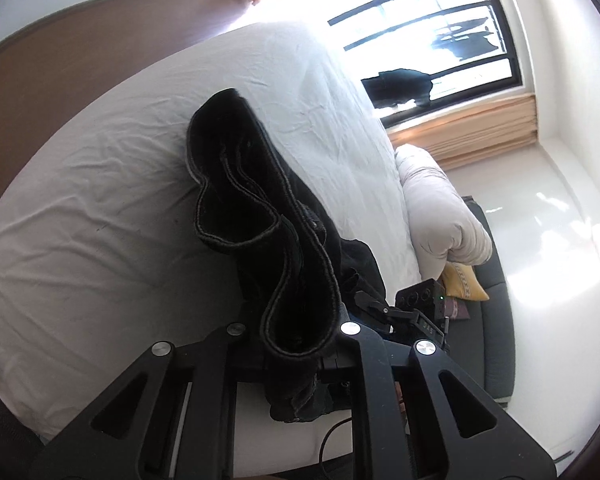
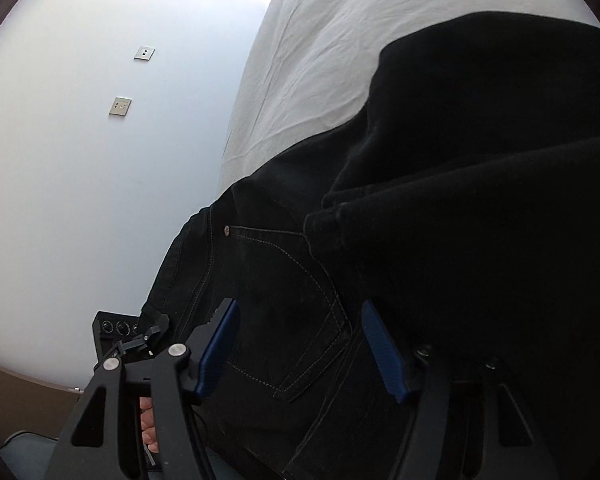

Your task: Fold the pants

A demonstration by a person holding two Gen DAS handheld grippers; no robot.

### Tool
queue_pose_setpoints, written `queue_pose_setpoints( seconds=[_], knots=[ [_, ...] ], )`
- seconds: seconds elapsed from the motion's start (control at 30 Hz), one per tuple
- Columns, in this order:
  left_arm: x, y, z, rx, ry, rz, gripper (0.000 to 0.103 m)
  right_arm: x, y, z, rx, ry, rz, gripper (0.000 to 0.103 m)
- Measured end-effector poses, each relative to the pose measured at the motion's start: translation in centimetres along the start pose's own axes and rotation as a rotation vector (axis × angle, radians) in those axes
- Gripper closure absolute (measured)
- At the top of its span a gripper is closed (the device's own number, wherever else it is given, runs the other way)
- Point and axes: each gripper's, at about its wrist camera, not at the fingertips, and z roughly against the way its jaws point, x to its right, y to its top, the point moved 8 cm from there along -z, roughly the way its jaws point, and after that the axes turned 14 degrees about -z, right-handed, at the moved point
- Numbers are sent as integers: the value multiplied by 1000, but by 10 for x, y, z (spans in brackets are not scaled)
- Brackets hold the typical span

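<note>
A: Black denim first: in the left wrist view the black denim pants (image 1: 260, 216) rise straight ahead of the left hand-held gripper (image 1: 296, 360), hems bunched in a wavy stack between its fingers. It looks clenched on that bundle of leg ends, though the fingertips are buried in cloth. Beyond and to the left of the gripper lies the white wrinkled bed sheet (image 1: 100, 208); to its right a rolled white duvet (image 1: 440, 208).

B: The risk there?

A: Several layers in one pinch. I'd judge an inner layer could slide out if the grip eases, and the legs would land uneven on the bed.

B: And the right wrist view?

A: The right hand-held gripper (image 2: 300, 344) stands spread wide, blue ribbed pads (image 2: 380, 348) well apart, holding nothing. The pants' seat and stitched back pocket (image 2: 292, 312) lie just ahead, between the pads, with a folded-over layer (image 2: 480, 160) further forward and to the right, on the sheet.

B: So what might go wrong?

A: Closing there may catch only the pocket layer, dragging the top fabric and skewing the fold. The thick fold beside it could also bunch.
</note>
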Motion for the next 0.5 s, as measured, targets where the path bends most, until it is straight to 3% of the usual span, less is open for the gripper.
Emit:
queue_pose_setpoints(
  seconds=[0.17, 0.27, 0.4, 0.5],
  knots=[
    [41, 9, 4, 5, 2, -138, 91, 0, -6, 1, 41, 4, 49, 37],
    [74, 13, 3, -3, 15, -224, 91, -1, -7, 14, 66, 38, 2, 35],
    [139, 9, -31, -46, 39, -399, 91, -5, -4, 66, 162, 132, -15, 25],
    [189, -10, -65, -105, 64, -566, 91, 1, -3, 106, 181, 181, -30, 22]
  ],
)
